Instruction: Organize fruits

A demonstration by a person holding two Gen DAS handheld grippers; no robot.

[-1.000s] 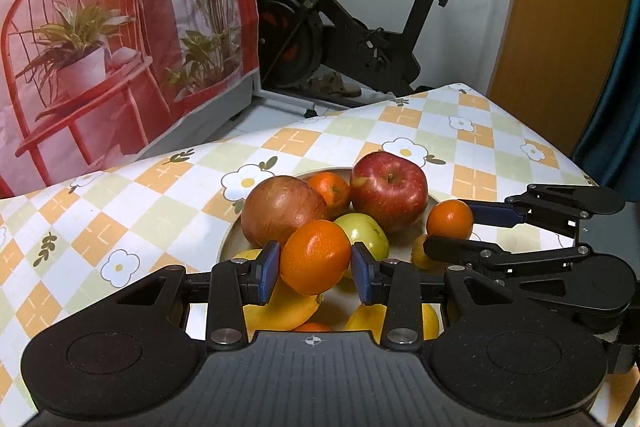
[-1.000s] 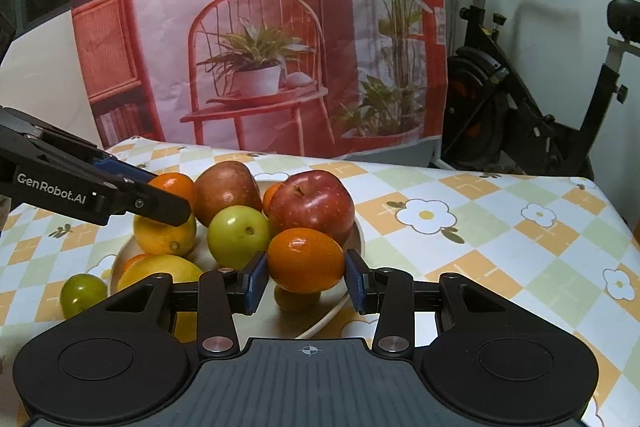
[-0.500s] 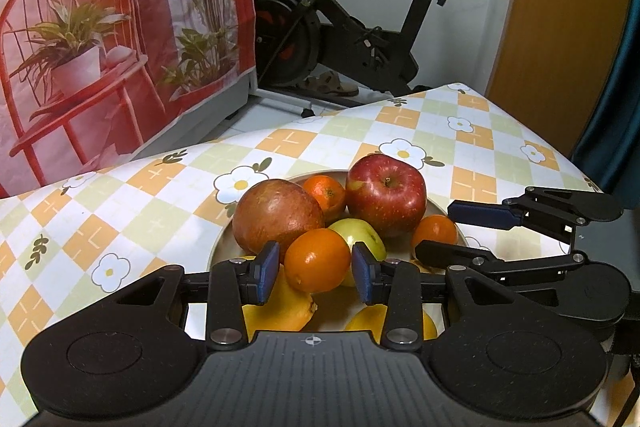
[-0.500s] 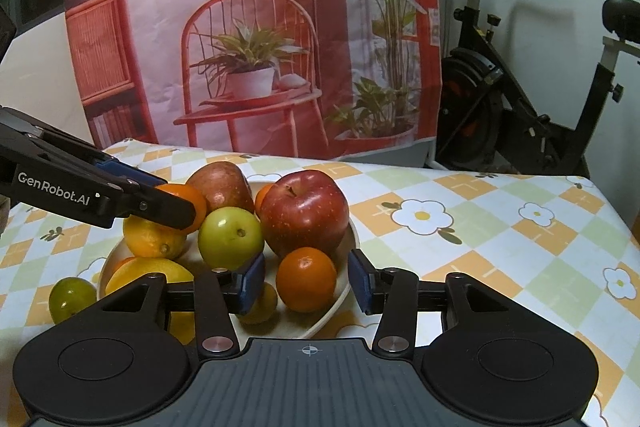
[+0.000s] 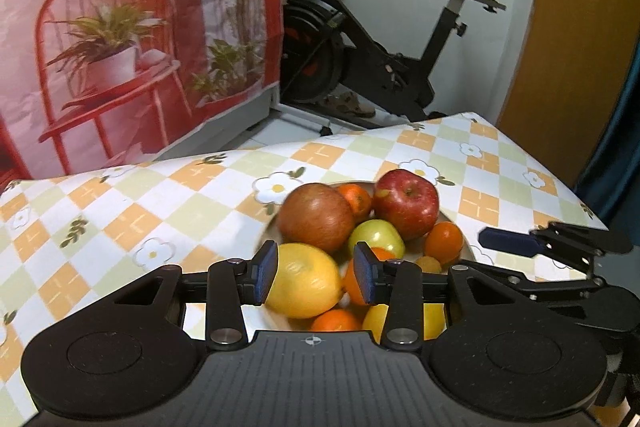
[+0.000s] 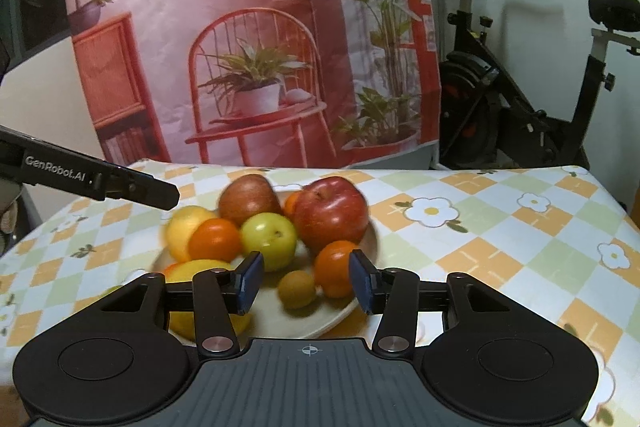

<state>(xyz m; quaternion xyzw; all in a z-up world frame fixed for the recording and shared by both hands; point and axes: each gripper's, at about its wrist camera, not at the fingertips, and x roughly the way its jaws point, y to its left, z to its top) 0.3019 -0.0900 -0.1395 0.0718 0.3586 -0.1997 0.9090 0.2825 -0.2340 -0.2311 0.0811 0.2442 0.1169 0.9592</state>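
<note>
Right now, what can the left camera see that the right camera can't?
Only left: the orange door and the right gripper, jaws open. Only right: the small brownish fruit clearly, the painted cabinet and the left gripper's side. Both: the plate, red apple, green apple and exercise bike.

A room in a home, by the look of it: an exercise bike stands on the floor against a white wall, next to a wooden door. A table with a flowered check cloth carries a plate of fruit. Behind it hangs a printed backdrop showing a red chair and potted plants, and a dark curtain shows at the right edge
</note>
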